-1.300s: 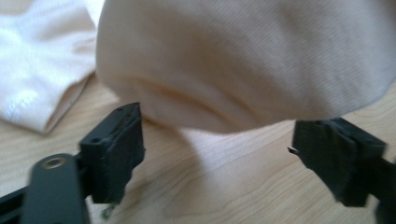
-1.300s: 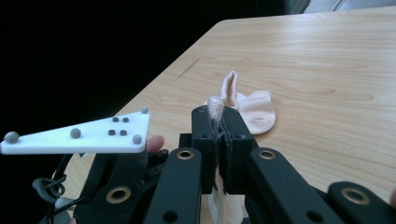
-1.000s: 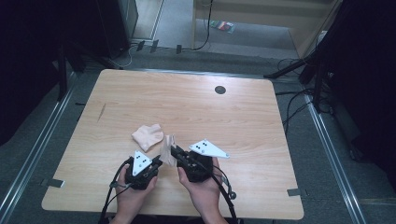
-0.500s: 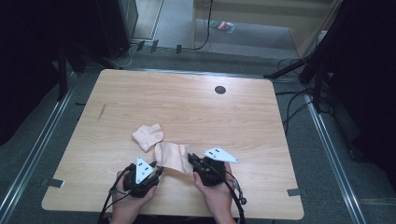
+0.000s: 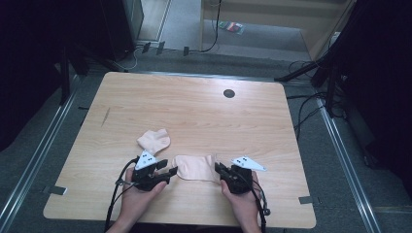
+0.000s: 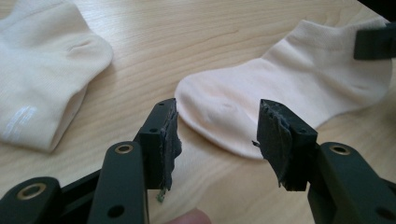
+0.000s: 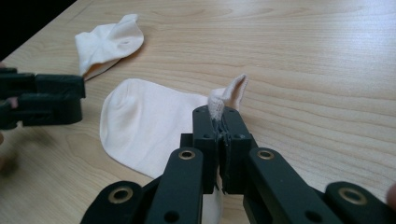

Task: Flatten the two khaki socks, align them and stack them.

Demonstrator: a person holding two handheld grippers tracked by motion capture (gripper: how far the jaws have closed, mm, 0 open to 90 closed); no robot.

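Note:
A pale peach sock (image 5: 195, 168) lies flat near the table's front edge, between my two grippers. My right gripper (image 7: 219, 122) is shut on the sock's cuff (image 7: 228, 96), which puckers up above the jaws. My left gripper (image 6: 215, 135) stands open, its jaws just short of the sock's toe (image 6: 219, 112) and holding nothing. A second sock (image 5: 154, 140), crumpled, lies behind the left gripper (image 5: 167, 168); in the left gripper view it sits at the far left (image 6: 42, 70).
The wooden table (image 5: 194, 111) has a round black cable hole (image 5: 229, 93) at the back. Its front edge runs just under the person's hands. Dark stands and cables line the floor to both sides.
Both hands drew back toward the front edge and apart. The right gripper pulled the peach sock out flat. The left gripper now sits open at its toe.

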